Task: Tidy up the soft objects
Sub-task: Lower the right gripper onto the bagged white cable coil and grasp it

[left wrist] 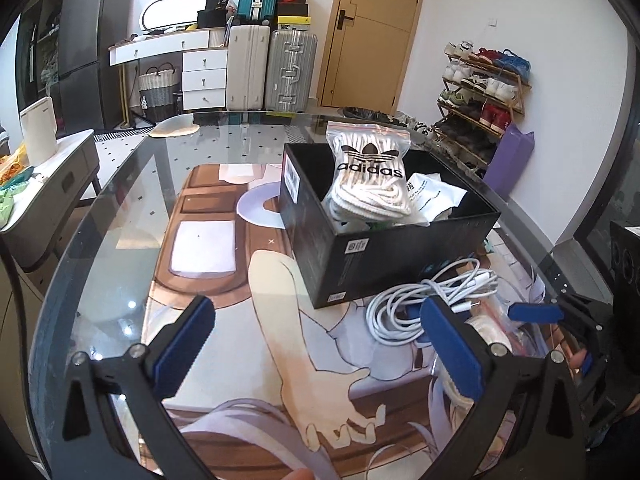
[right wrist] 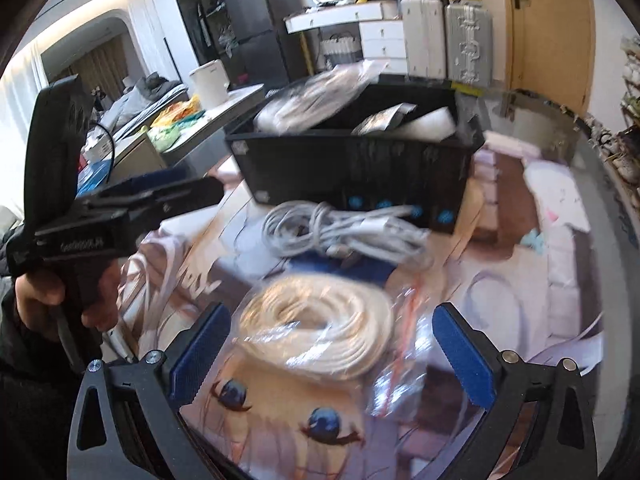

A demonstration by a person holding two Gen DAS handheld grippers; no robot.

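Both grippers wide open | right fingers [right wrist: 464, 356] flank bagged cord [right wrist: 320, 332] (blurred)

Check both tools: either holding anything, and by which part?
Nothing held. Left tool open over the mat; right tool open around the bagged cream cord coil, not gripping.

Motion-blurred bagged rope coil [right wrist: 320, 328], box [right wrist: 352, 168]

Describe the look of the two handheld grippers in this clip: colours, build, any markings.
Both grippers, left and right, have black angular frames with triangular cut-outs, silver round screws, and blue ribbed finger pads. Seen from the right wrist view, the left gripper body has a pistol-style black handle, faint lettering on its side and a black cable; the hand wears a dark sleeve.
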